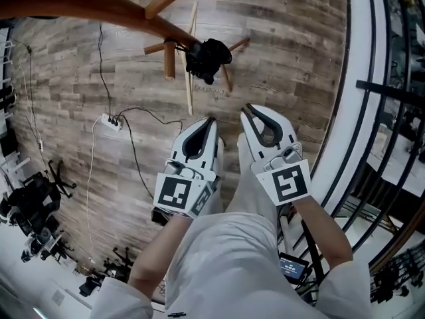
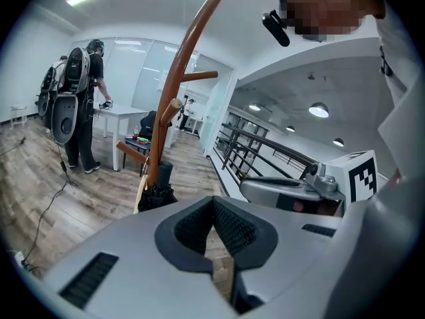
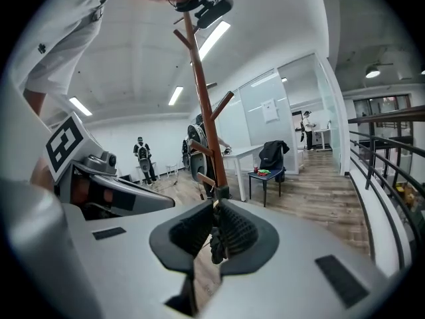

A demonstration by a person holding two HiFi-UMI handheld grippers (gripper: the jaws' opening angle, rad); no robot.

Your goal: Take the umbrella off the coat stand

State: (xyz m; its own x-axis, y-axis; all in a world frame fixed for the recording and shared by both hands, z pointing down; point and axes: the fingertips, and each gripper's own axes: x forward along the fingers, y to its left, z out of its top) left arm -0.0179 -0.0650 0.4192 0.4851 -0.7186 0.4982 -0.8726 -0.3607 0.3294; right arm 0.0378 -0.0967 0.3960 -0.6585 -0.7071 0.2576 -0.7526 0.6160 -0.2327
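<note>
At our lap, both claws closed and empty

Our left gripper [image 1: 211, 119] and right gripper [image 1: 245, 109] have their jaws pressed together on nothing. At twelve o'clock, well apart, the folded black umbrella [image 1: 208, 60] hangs on the wooden coat stand [image 1: 99, 8]. We judge nothing done yet: reach, grip and lift-off all remain.
</note>
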